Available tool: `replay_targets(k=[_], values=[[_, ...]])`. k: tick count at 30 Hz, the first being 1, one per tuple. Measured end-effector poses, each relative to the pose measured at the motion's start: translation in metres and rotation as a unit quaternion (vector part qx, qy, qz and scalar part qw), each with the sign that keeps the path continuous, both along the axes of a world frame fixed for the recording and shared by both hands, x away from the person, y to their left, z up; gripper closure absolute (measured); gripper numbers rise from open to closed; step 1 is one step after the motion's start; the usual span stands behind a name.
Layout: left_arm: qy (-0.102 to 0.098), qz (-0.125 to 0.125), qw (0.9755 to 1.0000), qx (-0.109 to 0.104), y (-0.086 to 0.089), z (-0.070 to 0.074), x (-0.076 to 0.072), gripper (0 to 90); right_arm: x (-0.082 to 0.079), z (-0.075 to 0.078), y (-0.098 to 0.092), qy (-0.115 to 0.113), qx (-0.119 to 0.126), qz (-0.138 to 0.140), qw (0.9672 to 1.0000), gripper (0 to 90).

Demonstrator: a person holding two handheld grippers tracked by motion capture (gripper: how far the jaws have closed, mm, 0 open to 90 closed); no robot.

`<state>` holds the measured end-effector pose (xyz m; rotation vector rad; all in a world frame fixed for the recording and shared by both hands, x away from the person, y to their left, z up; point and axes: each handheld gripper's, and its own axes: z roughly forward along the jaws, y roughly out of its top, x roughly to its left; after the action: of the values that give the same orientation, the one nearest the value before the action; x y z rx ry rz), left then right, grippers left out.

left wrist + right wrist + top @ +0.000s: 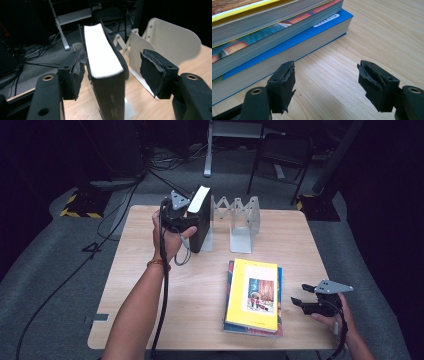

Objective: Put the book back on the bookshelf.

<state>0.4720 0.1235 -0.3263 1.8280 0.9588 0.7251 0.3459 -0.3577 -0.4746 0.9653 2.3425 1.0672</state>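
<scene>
While the black book (105, 75) is standing upright against the metal bookend (240, 220), the left tool (111, 72) is straddling it, spread, one pad clear. The right tool (325, 85) is hovering spread over bare table (374, 32) beside the book stack (274, 37).

Left gripper (113, 71) stands open around the upright black book (106, 75).

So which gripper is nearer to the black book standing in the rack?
Left. The left gripper has its open jaws around the black book; the right gripper is beside the stacked books.
</scene>
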Motion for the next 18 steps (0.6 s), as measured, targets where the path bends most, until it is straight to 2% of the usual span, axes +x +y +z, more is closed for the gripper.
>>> replay_targets(k=[2, 3, 4, 6, 8, 10, 13, 16, 18], values=[[-0.001, -0.012, 0.9999, 0.007, 0.001, -0.002, -0.008, 32.9, 0.0, 0.0, 0.0, 0.0, 0.001, -0.001, 1.0, 30.1], [-0.001, -0.026, 0.9996, 0.014, 0.002, -0.003, -0.013, 32.2, 0.0, 0.0, 0.0, 0.0, 0.001, -0.002, 1.0, 30.0], [-0.001, -0.026, 0.9996, 0.014, 0.002, -0.003, -0.013, 31.5, 0.0, 0.0, 0.0, 0.0, 0.001, -0.002, 1.0, 30.0], [0.004, -0.034, 0.9991, 0.024, 0.002, -0.006, -0.023, 28.5, 0.001, 0.0, 0.0, -0.001, 0.0, -0.006, 1.0, 29.3], [0.008, -0.053, 0.998, 0.034, 0.003, -0.01, -0.032, 26.1, 0.002, 0.0, -0.001, 0.0, 0.001, -0.011, 0.9999, 28.6], [0.014, -0.068, 0.9962, 0.052, 0.002, -0.017, -0.042, 25.4, 0.001, 0.001, -0.001, -0.003, 0.003, -0.014, 0.9999, 27.6], [0.026, -0.101, 0.9927, 0.06, 0.004, -0.03, -0.057, 24.0, 0.0, 0.003, -0.001, -0.004, 0.011, -0.015, 0.9998, 26.8], [0.042, -0.139, 0.9871, 0.066, 0.006, -0.047, -0.072, 23.1, -0.001, 0.005, 0.001, -0.009, 0.012, -0.013, 0.9998, 26.8], [0.054, -0.165, 0.9821, 0.073, 0.006, -0.06, -0.082, 22.8, -0.002, 0.006, 0.001, -0.012, 0.012, -0.01, 0.9998, 26.8]])
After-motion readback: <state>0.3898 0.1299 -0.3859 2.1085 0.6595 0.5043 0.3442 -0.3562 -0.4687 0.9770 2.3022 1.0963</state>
